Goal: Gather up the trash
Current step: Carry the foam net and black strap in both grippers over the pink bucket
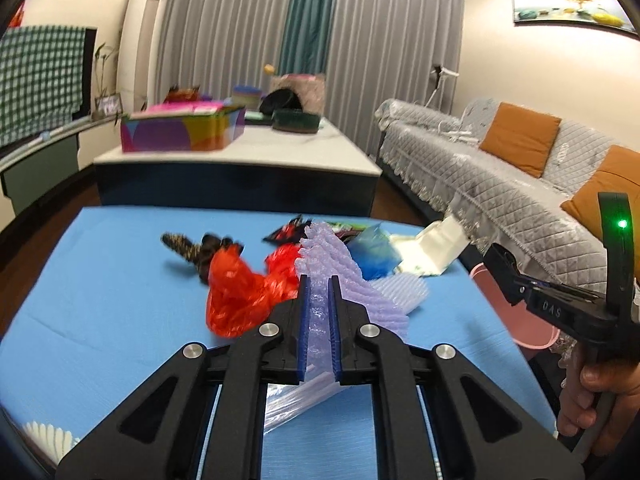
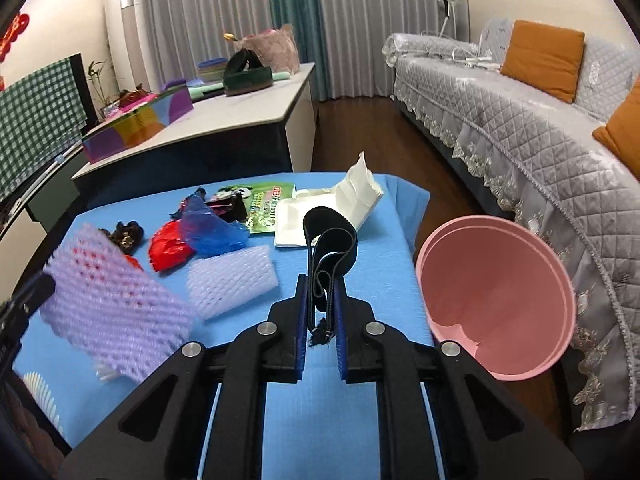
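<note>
Both grippers are loaded rn, so this looks like the carry step of the trash pickup. Left gripper (image 1: 319, 300) has its jaws pinched narrow on a purple foam net (image 1: 332, 264), and the net sticks up out of the jaws w/ its tail hanging below. Right gripper (image 2: 322, 300) has its jaws narrow too, clamped on a black strap (image 2: 330, 236) that loops up above them, frayed end dangling near the base.

The pink bin (image 2: 496, 296) sits just off the right edge of the blue tabletop (image 2: 344, 420), tilted w/ its mouth toward the camera, and looks empty as far as I can see in. Next move imo: swing each load over the rim and only then let go. The strap is close to the bin, the net has to cross the whole tabletop, and it's floppy so it could snag or brush the other stuff.

Still on the tabletop: a second foam net (image 2: 232, 280), red plastic bag (image 1: 236, 300), blue plastic bag (image 2: 212, 228), green wrapper (image 2: 266, 204), white paper bag (image 2: 352, 196), plus a dark brownish thing (image 1: 188, 248) at far left.

Hard to tell: that dark thing is blurry, no idea what it is. The bin's bottom is cut off by the tabletop edge. In the left view the bin is mostly hidden behind the other gripper.
</note>
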Motion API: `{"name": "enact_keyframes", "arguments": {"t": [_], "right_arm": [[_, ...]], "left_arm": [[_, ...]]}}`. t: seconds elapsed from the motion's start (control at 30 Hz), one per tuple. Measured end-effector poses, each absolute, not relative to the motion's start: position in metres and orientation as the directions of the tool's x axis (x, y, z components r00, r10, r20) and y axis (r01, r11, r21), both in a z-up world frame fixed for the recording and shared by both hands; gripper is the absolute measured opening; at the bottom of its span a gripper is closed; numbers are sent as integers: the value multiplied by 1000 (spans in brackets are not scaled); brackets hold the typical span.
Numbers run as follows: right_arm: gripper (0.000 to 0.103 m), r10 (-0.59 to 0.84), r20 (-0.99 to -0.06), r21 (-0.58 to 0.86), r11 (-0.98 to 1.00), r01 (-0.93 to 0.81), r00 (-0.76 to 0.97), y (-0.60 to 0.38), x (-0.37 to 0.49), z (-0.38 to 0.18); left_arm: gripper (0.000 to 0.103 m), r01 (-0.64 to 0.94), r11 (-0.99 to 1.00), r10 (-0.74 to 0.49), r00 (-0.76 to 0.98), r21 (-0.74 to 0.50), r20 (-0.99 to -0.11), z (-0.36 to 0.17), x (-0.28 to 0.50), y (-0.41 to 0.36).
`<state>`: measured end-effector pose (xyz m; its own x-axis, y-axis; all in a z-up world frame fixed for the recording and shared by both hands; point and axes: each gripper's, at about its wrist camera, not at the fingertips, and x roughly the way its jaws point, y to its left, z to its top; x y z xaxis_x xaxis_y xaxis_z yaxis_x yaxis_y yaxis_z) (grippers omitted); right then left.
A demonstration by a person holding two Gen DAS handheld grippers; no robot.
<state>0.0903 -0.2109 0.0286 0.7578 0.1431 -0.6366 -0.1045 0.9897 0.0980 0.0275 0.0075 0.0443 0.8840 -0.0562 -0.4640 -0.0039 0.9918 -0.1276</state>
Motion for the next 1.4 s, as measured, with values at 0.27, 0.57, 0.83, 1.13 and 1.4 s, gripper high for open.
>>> {"name": "enact_keyframes", "arguments": {"t": [0.27, 0.57, 0.83, 1.13, 1.4], "right_arm": [[12, 120, -601, 110, 992, -67, 790, -241, 65, 62], [12, 96, -589, 130, 991, -24, 803, -283, 55, 92], [12, 44, -568, 90, 996, 8, 822, -334, 65, 119], [12, -24, -555, 55, 996, 66, 832, -381, 82, 118], [12, -33, -577, 132, 982, 133, 816, -408, 102, 85]], "left_arm": [[9, 46, 996, -75, 892, -76, -445, 66, 26, -13], [9, 84, 994, -110, 885, -76, -452, 88, 37, -36], [9, 138, 987, -158, 878, -77, -452, 100, 59, -69], [9, 196, 977, -210, 868, -79, -450, 110, 91, -110], [9, 242, 968, -245, 855, -66, -456, 107, 120, -150]]}}
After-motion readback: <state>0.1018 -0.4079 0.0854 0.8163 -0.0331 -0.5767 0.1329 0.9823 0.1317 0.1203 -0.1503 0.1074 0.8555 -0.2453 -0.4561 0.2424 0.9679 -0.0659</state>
